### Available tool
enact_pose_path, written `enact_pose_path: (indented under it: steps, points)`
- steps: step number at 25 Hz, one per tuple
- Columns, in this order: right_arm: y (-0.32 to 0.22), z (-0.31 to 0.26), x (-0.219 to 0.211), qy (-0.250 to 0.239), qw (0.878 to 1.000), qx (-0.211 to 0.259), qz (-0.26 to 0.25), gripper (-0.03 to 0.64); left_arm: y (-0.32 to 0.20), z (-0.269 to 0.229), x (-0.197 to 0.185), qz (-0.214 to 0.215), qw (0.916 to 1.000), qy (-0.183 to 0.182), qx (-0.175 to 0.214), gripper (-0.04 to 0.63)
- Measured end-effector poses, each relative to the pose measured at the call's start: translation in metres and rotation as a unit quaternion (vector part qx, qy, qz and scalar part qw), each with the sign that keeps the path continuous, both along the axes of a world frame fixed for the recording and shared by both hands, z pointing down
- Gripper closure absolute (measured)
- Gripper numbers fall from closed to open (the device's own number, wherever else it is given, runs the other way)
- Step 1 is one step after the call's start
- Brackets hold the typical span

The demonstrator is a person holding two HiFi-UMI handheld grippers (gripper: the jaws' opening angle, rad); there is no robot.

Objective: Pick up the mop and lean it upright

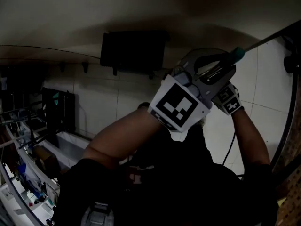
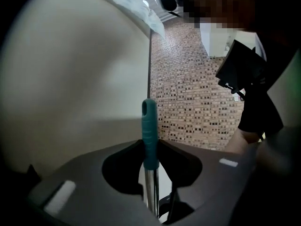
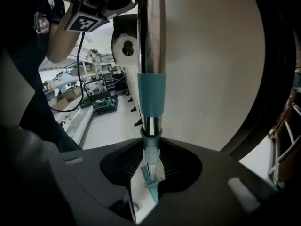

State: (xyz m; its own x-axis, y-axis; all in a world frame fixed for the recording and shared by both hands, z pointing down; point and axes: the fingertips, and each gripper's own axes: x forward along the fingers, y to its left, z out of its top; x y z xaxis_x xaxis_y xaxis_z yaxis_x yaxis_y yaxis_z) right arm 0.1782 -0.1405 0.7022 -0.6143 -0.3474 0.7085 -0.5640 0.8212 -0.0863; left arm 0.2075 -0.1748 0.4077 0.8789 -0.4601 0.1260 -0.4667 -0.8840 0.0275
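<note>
My left gripper (image 2: 150, 160), jaws narrow, clamps mop (image 2: 149, 126) at teal end; right gripper (image 3: 150, 167), likewise narrow, clamps chrome pole (image 3: 150, 32) beside teal collar (image 3: 151, 95).

dark panel (image 1: 134, 51) — above white tiles (image 1: 113, 100) | cluttered shelves (image 1: 28, 173) | mosaic tiling (image 2: 197, 102) | black cart (image 3: 101, 100)

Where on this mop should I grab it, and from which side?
Grip the teal end grip, as the left gripper does, and the metal pole near its teal sleeve, as the right gripper does. Come from the side, jaws across it: the pole is thin, round and probably slippery.
</note>
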Motion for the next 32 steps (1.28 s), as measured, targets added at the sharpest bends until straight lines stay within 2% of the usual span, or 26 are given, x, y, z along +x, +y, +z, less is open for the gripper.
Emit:
enact_pose_path:
  steps: [6, 11, 15, 26, 29, 32]
  points:
    - [-0.011, 0.053, 0.006, 0.005, 0.999, -0.012, 0.037, 0.49, -0.016, 0.055, 0.0, -0.02, 0.9988, -0.022, -0.038, 0.497]
    - [-0.015, 0.085, 0.003, -0.001, 0.999, -0.012, 0.048, 0.491, -0.025, 0.086, -0.002, -0.027, 0.9971, -0.042, -0.058, 0.495]
    - [-0.02, 0.097, 0.001, -0.007, 0.998, -0.007, 0.057, 0.491, -0.031, 0.104, -0.001, -0.028, 0.9966, -0.057, -0.053, 0.495]
    - [-0.029, 0.101, -0.006, -0.026, 0.997, -0.003, 0.077, 0.485, -0.04, 0.11, -0.01, -0.05, 0.9962, -0.052, -0.049, 0.494]
    - [-0.029, 0.104, -0.004, -0.027, 0.995, -0.013, 0.092, 0.447, -0.038, 0.118, -0.009, -0.045, 0.9954, -0.067, -0.052, 0.492]
    - [-0.03, 0.099, -0.007, -0.034, 0.995, -0.008, 0.09, 0.414, -0.038, 0.122, -0.011, -0.049, 0.9947, -0.072, -0.054, 0.455]
